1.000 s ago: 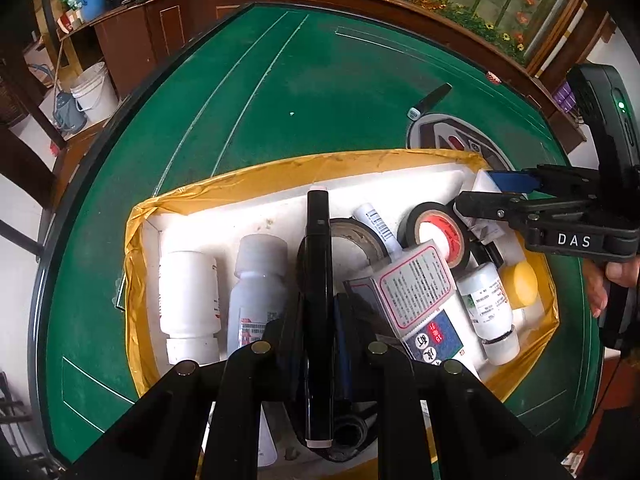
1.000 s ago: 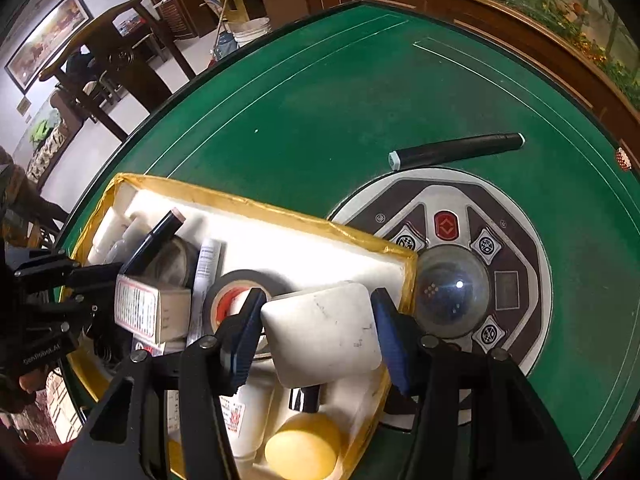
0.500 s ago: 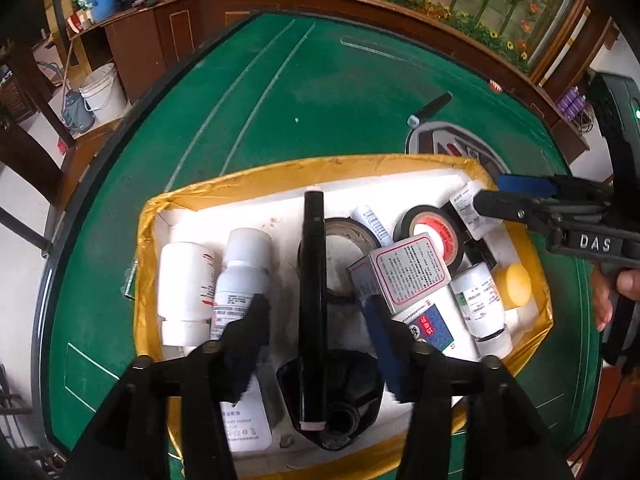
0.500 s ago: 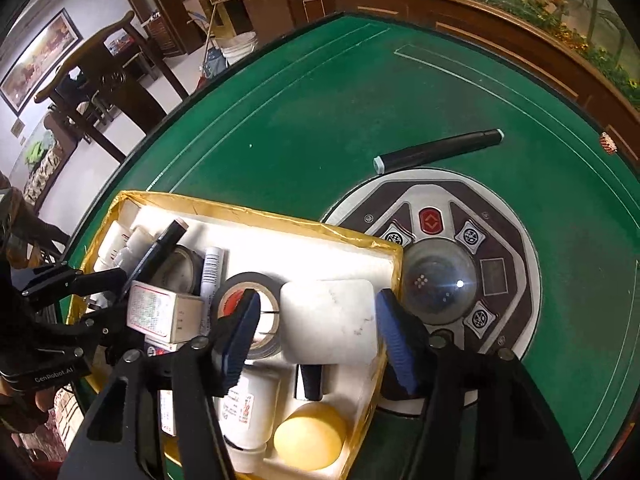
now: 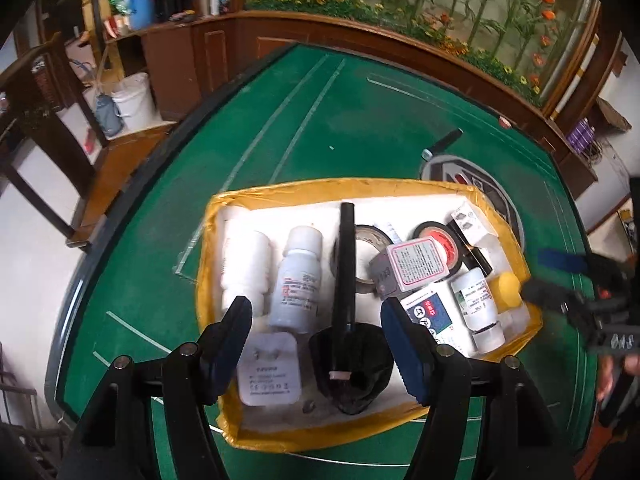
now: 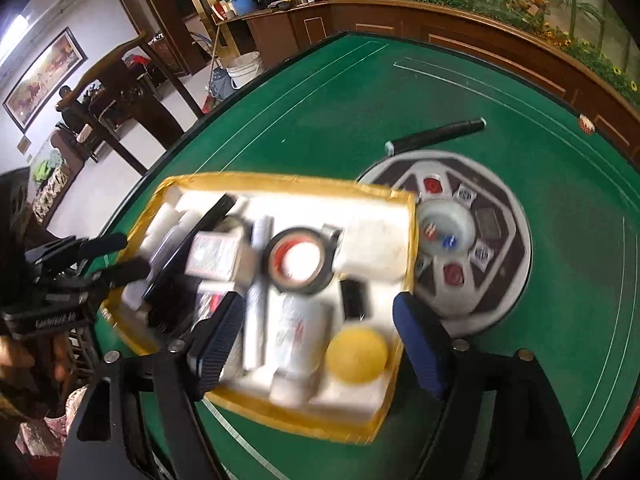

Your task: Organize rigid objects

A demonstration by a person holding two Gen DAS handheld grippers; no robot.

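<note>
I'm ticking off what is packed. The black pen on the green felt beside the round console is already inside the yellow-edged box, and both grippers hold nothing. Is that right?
Not quite. The right wrist view shows that black pen lying on the felt outside the box, beside the console. The rest holds: the left gripper and right gripper hold nothing, jaws opening.

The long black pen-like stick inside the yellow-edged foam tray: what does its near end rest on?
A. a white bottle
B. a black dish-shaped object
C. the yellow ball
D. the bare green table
B: in the left wrist view the long black pen-like stick ends over the black dish-shaped object.
</note>
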